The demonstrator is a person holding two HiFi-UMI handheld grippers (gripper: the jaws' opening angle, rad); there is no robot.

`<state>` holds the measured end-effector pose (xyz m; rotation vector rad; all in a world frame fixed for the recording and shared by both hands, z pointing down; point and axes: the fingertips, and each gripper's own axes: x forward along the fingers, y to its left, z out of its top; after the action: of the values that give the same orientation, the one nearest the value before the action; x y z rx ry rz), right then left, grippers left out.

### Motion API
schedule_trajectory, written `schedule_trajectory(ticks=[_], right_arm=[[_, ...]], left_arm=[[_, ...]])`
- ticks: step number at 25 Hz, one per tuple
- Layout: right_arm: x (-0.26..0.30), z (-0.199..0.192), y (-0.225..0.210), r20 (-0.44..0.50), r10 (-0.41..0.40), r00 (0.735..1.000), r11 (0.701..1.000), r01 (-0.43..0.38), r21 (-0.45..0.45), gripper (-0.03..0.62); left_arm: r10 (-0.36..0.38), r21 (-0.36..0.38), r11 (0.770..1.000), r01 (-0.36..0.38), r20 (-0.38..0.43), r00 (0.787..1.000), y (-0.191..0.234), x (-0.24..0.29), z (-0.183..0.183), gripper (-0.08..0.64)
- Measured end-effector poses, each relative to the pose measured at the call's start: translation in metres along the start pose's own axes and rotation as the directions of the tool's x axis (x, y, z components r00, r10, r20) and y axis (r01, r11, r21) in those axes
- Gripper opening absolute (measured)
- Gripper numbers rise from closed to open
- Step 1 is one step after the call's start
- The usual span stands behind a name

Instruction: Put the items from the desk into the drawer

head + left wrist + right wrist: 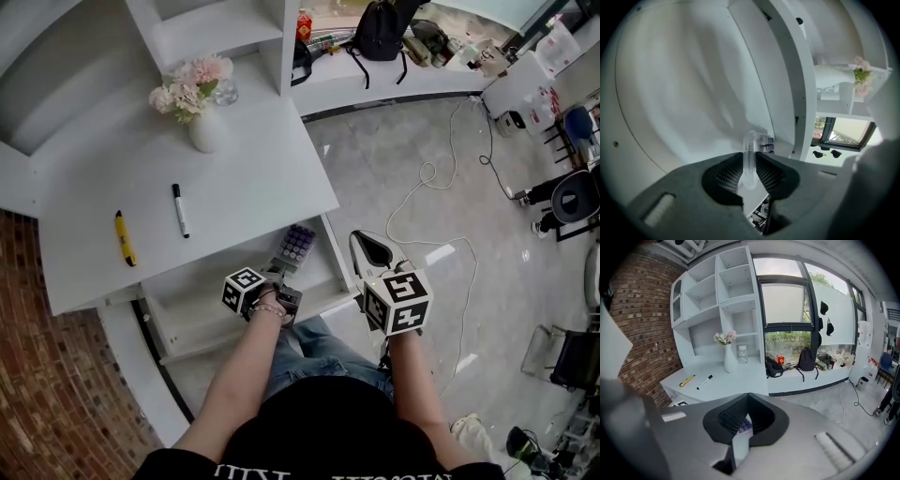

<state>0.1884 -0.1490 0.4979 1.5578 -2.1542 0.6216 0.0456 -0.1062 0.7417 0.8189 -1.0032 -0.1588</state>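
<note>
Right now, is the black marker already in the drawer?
No, the black marker lies on the desk top, outside the open drawer.

One marker [180,210], one yellow cutter [125,238], one vase [206,131], one clear tube [750,159], seemingly one tube rack [297,246].

Bright daylight, soft shadows, fisheye vignetting, blurred close-ups

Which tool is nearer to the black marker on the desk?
Left. The left tool is at the open drawer, in front of the black marker; the right tool is further right, beside the drawer.
</note>
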Motion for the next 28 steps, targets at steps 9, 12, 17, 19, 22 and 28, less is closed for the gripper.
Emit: schedule_trajectory(ticks=[9, 12, 17, 19, 22, 28], right_arm=[[0.005, 0.000, -0.002, -0.012, 0.030, 0.999, 1.000, -0.030, -0.010, 0.009], [0.003, 0.000, -0.003, -0.013, 0.035, 0.999, 0.999, -0.035, -0.010, 0.009], [0.003, 0.002, -0.003, -0.001, 0.042, 0.999, 0.999, -0.042, 0.010, 0.009], [0.005, 0.006, 0.002, 0.009, 0.053, 0.999, 0.999, -0.053, 0.005, 0.009], [0.006, 0.014, 0.012, 0.030, 0.074, 0.997, 0.997, -0.074, -0.004, 0.009], [0.007, 0.032, 0.028, 0.066, 0.104, 0.992, 0.994, -0.103, -0.024, 0.009]], left_arm=[[0.155, 0.099, 0.985, -0.143, -0.130, 0.979, 0.025, 0.017, -0.018, 0.095], [0.176, 0.113, 0.980, -0.162, -0.134, 0.975, 0.028, 0.017, -0.016, 0.099], [0.201, 0.214, 0.963, -0.162, -0.179, 0.963, 0.017, 0.009, -0.025, 0.320], [0.205, 0.259, 0.953, -0.155, -0.179, 0.962, 0.009, 0.002, -0.026, 0.364], [0.173, 0.299, 0.947, -0.116, -0.172, 0.970, -0.006, -0.012, -0.024, 0.387], [0.077, 0.313, 0.948, -0.052, -0.068, 0.995, -0.041, -0.049, 0.001, 0.387]])
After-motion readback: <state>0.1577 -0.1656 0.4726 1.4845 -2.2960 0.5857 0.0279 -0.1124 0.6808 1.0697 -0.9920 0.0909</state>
